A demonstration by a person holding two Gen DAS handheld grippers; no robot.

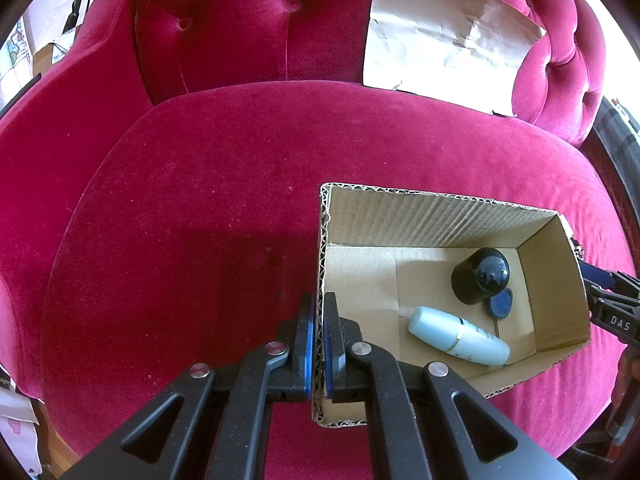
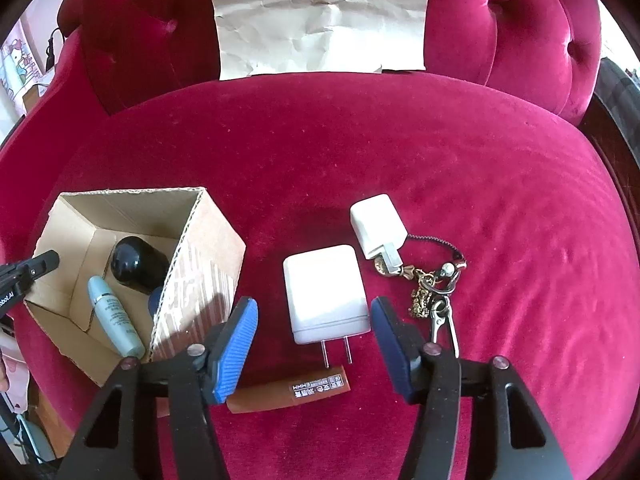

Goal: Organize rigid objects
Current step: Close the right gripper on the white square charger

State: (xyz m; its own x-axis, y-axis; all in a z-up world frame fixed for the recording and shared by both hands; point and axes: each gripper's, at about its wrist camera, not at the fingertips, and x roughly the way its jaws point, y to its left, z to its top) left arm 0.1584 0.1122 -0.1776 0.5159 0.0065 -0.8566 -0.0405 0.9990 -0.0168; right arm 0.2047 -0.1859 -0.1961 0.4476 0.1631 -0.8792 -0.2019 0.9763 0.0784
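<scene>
An open cardboard box (image 1: 440, 216) sits on the red velvet seat and also shows in the right wrist view (image 2: 208, 256). In it lie a black round jar (image 1: 480, 274), a pale blue bottle (image 1: 460, 336) and a dark blue tag (image 1: 502, 304). My left gripper (image 1: 319, 344) is shut on the box's left wall. My right gripper (image 2: 314, 340) is open over a large white charger (image 2: 324, 292). A brown tube (image 2: 288, 394) lies just below the charger. A small white plug (image 2: 378, 226) and a bunch of keys (image 2: 436, 292) lie to the right.
A crumpled sheet of paper (image 2: 320, 16) leans against the tufted chair back (image 1: 240, 24). The seat cushion (image 2: 500, 184) curves down at the front and sides. Household clutter shows beyond the chair's left edge (image 2: 20, 68).
</scene>
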